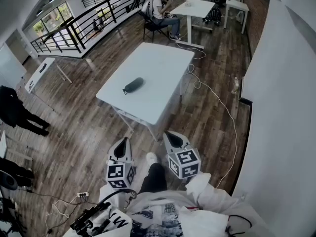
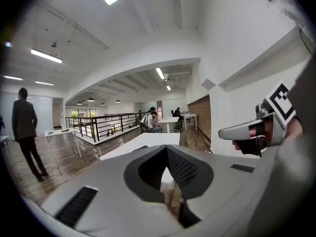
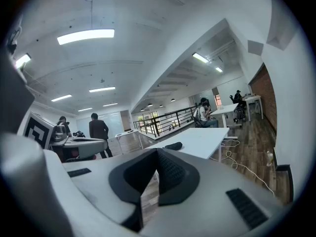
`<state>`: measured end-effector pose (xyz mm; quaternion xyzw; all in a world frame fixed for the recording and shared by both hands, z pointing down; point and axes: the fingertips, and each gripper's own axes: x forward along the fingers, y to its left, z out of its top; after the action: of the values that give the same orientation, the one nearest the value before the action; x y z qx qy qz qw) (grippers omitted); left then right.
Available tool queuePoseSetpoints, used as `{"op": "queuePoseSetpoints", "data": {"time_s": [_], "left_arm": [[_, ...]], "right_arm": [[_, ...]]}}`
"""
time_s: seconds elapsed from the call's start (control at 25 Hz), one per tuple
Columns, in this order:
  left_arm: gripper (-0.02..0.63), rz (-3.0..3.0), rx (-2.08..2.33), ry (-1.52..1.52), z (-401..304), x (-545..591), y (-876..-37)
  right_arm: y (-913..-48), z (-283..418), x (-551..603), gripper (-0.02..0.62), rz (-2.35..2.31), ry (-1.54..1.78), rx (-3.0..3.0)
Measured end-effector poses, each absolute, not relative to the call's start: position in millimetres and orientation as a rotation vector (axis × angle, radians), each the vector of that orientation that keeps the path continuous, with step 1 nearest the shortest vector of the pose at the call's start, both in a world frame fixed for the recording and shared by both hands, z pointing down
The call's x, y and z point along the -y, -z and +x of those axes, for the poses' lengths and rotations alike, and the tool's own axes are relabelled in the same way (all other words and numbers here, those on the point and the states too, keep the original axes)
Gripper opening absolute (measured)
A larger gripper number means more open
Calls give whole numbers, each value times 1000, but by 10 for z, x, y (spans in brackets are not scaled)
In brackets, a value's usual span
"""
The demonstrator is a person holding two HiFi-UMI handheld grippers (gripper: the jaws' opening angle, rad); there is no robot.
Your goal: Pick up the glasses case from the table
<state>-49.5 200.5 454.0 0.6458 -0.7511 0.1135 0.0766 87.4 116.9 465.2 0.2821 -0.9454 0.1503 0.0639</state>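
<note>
Smooth matt white top on table. On table: glasses case, dark, matt. Under and around table: floor, brown wood planks, slight sheen. Beyond table: railing, black metal bars. Right of table: cable, white, smooth. Near side of table: left gripper and right gripper, matt grey plastic shells; black ribbed pads.

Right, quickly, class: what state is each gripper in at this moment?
Left gripper: closed, holding nothing.
Right gripper: closed, holding nothing.
</note>
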Motion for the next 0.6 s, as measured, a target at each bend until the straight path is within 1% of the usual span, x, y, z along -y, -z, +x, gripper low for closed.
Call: {"op": "queuePoseSetpoints", "data": {"time_s": [0.28,0.44,0.6], "left_arm": [[26,2004,2215,-368,-1470,-737,-4706],[26,2093,2174,-393,-1987,58,-4610],[26,2130,2121,-452,-2415,606,-4674]], "right_arm": [[-4741,-71,-75,-8,891,-410,2822],[-4652,-667,613,-8,927,-371,2804],[-4560,-1111,1160,-8,976,-398,2787]]}}
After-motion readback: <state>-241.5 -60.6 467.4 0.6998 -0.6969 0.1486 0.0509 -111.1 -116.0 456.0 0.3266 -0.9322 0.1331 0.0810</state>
